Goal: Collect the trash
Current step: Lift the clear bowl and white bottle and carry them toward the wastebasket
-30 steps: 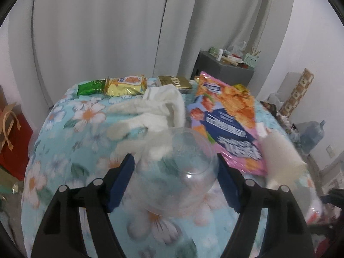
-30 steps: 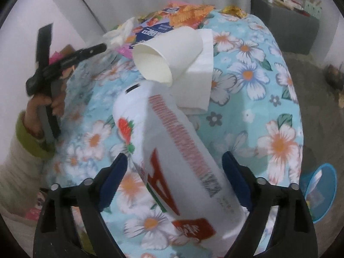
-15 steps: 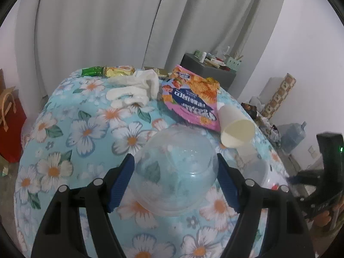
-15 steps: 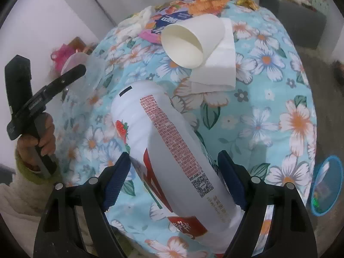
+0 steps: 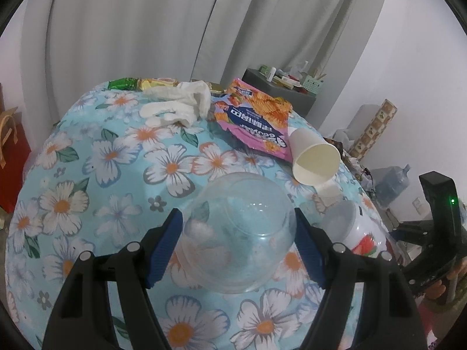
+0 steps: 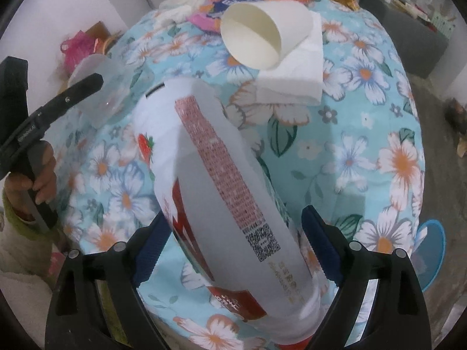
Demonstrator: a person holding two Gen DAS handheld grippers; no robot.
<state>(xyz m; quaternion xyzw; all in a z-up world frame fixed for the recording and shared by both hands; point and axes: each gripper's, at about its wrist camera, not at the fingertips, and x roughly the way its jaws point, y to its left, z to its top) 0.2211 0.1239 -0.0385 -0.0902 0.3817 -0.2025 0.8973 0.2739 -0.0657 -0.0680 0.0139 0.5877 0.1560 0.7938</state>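
Clear plastic cup (image 5: 236, 239): clamped between left gripper (image 5: 238, 243) pads, over floral tablecloth (image 5: 116, 157).
White bottle (image 6: 221, 186): between right gripper (image 6: 233, 248) pads, jaws just widening; contact unclear.
Paper cup (image 6: 256, 35): on its side, on napkin (image 6: 294, 78).
Snack bag (image 5: 254, 122): beyond, flat.

**Around the table: furniture, curtain and floor clutter**

A floral tablecloth (image 5: 96, 175), light blue with white and orange flowers, fills the middle of both views. Grey curtains (image 5: 151, 26) hang across the top of the left wrist view. At upper right stands a dark cabinet (image 5: 280, 93) with small items on top. A red bag (image 5: 11, 157) sits at the left edge, and a water jug (image 5: 392, 183) at right.
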